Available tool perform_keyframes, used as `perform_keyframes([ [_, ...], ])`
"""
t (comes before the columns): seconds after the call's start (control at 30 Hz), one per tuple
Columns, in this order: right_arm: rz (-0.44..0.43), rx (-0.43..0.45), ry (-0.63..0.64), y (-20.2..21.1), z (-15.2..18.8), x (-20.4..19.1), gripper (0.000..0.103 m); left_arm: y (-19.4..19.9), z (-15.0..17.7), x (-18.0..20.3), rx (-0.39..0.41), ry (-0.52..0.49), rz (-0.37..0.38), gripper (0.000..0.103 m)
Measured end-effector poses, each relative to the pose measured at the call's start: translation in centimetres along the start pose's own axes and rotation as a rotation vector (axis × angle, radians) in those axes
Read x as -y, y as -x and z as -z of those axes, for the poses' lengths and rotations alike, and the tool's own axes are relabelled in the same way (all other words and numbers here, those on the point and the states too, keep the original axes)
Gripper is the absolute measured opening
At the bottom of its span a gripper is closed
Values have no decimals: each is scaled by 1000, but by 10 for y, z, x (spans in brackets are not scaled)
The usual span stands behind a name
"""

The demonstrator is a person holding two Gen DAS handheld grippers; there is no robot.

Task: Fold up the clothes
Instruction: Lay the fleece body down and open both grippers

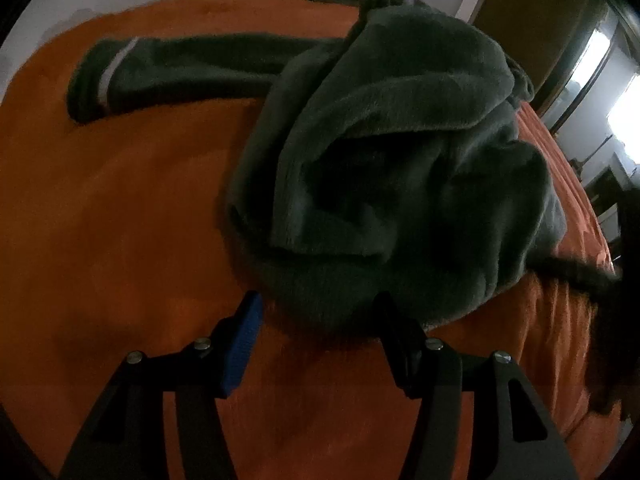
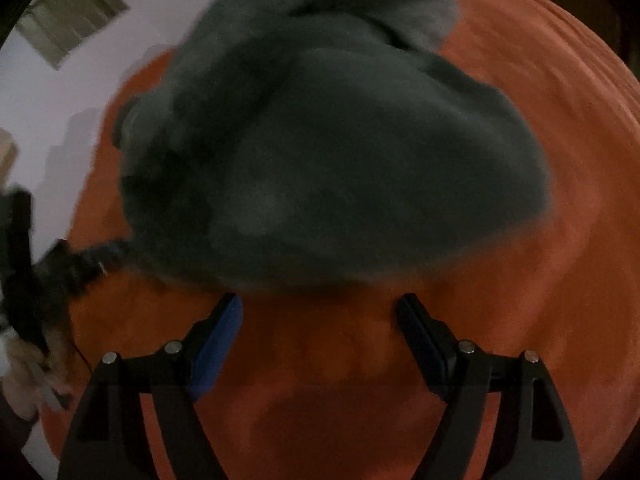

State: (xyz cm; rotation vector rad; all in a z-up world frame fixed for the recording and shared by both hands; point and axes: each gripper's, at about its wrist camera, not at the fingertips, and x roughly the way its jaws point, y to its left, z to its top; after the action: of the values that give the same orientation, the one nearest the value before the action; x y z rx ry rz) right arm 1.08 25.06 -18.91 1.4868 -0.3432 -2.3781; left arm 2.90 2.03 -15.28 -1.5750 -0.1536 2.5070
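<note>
Dark green fleece garment (image 1: pixel 392 168) lies heaped on an orange bed cover (image 1: pixel 120 220). Not flat, not squared. Bulk of it is bunched into a rumpled mound toward the right side of the bed, with deep creases and one flap lapped over another. One sleeve (image 1: pixel 192 72) runs out straight across the cover toward the far left edge, ending in a cuff with a pale stripe (image 1: pixel 110 70). A further bit of the same cloth trails toward the far edge of the bed near the wall.

Left hand-held gripper (image 1: pixel 320 312): jaws spread wide, nothing between them, tips right at the near hem of the mound, which fills the gap in this view. Contact with the cloth cannot be settled.

Right hand-held gripper (image 2: pixel 320 308): likewise spread wide and empty, tips just short of the near edge of the heap (image 2: pixel 320 160). That view is motion-blurred, so fine detail of the folds is lost.

Judgement on progress: no neat fold shows anywhere. The heap reads as loose, though a rough lap of cloth over cloth in the left view could be either a chance crumple or a half-made fold. Whichever, flattening, bringing in the sleeve and squaring up all remain. No finished stack of clothes shows in either view.
</note>
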Motion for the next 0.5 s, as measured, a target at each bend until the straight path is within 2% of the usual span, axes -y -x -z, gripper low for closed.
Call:
perform_keyframes([
  [0.07,-43,55,21,2,-27,-9,76,0,2,-4,-10,14,11,59],
  [0.13,-102,171,51,24,-78,-28,76,2,2,-7,-6,17,12,59],
  [0.2,-123,168,76,14,-115,-43,78,5,1,-9,5,12,5,59],
  [0.27,-143,166,102,4,-151,-57,86,7,-2,-10,15,9,-3,59],
  [0.33,-164,163,128,-6,-188,-71,86,8,-6,-10,23,7,1,59],
  [0.5,-130,126,155,-33,-191,-68,86,-1,-11,8,3,-36,51,59],
])
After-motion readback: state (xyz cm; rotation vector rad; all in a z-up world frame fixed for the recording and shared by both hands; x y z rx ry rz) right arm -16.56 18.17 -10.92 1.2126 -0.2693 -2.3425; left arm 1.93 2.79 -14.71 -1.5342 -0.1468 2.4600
